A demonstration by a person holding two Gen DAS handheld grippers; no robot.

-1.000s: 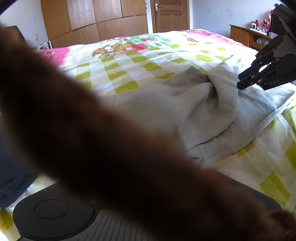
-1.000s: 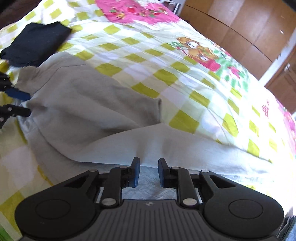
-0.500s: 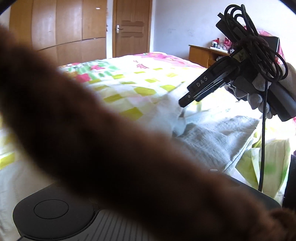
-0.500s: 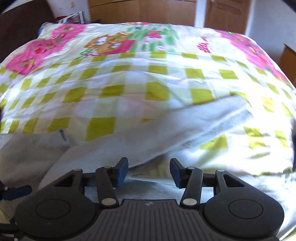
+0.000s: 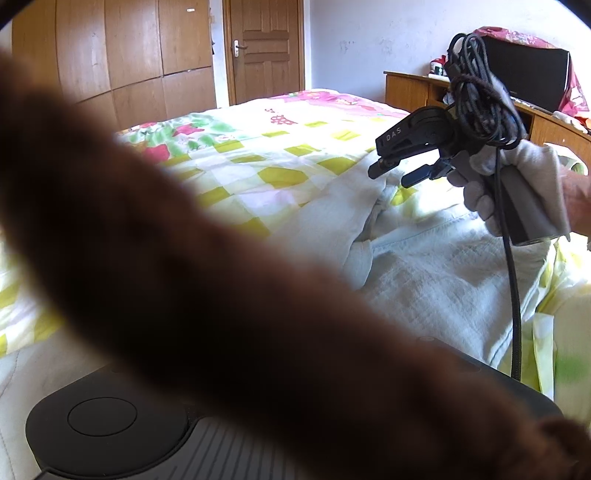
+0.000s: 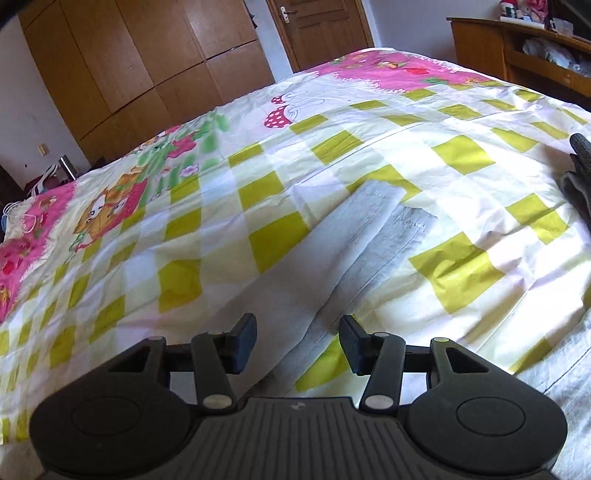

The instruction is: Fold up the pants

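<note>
The light grey pants lie crumpled on the checked bed. In the right wrist view their two legs stretch flat away from me, one partly over the other. My right gripper hovers just above the near part of the legs, open, with nothing between its fingers. The left wrist view shows it from the side as the right gripper, held by a gloved hand over the pants. A blurred brown band across the left wrist view hides the left gripper's fingers. Only its base shows.
The bed sheet is yellow-checked with pink cartoon prints. A wooden wardrobe and a door stand behind the bed, a wooden desk at the right. A dark object lies at the bed's right edge.
My right gripper's jaws have spread wide and it has swung to face along the pant legs toward the door. The left view has panned right; the brown band still covers it.
</note>
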